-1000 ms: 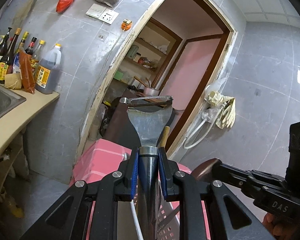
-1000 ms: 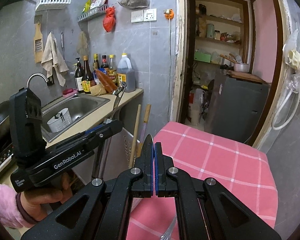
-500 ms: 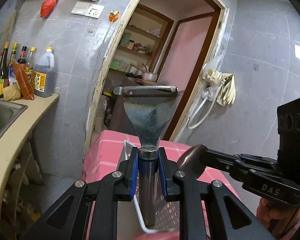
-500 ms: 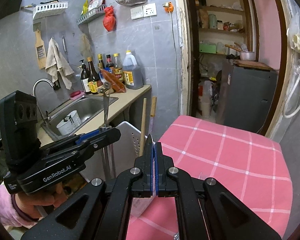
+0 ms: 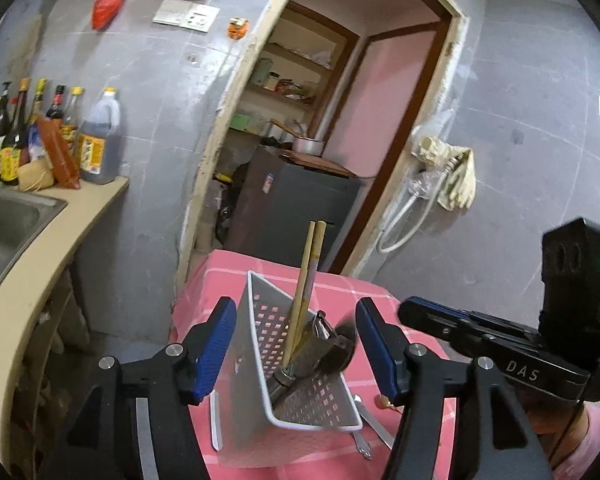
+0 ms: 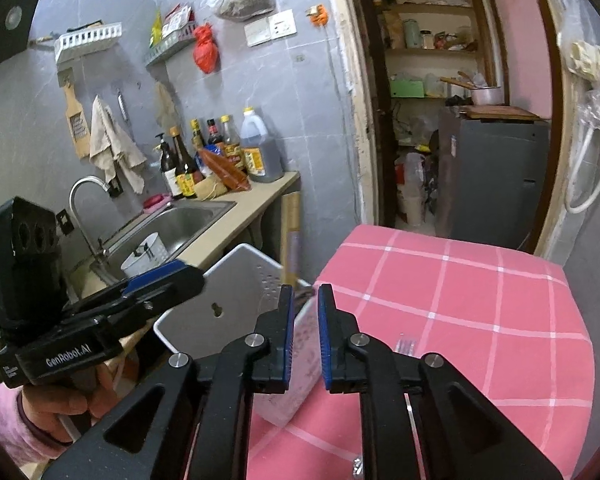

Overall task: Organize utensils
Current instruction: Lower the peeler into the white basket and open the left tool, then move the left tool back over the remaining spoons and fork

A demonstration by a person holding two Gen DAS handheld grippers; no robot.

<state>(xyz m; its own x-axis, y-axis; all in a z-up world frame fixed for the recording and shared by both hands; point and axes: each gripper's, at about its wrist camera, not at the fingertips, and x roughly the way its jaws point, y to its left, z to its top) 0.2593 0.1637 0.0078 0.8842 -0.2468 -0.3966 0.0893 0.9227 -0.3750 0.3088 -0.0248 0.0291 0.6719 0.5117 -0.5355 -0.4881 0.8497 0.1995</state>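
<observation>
A white perforated basket (image 5: 260, 344) stands tilted on the pink checked tablecloth (image 5: 220, 276). Leaning inside it are a pair of wooden chopsticks (image 5: 306, 280), a metal peeler (image 5: 314, 344) and a dark spoon (image 5: 346, 350). My left gripper (image 5: 296, 344) hovers just above the basket, jaws opening, with nothing pressed between its blue pads. To the right, my right gripper (image 5: 420, 312) points toward the basket. In the right wrist view the right gripper (image 6: 305, 332) has its jaws opening by a narrow gap, with nothing between them and the basket (image 6: 236, 292) behind. A fork (image 6: 406, 346) lies on the cloth.
A counter (image 6: 236, 224) with a steel sink (image 6: 188, 224) and several sauce bottles (image 6: 220, 148) runs along the left. Behind the table is a doorway with a dark grey cabinet (image 6: 496, 176) and shelves. More cutlery (image 5: 364, 440) lies on the cloth beside the basket.
The left jaws have opened and let go of the metal peeler, which now rests in the basket. The left gripper rose slightly. The right jaws have parted from shut to a narrow gap.
</observation>
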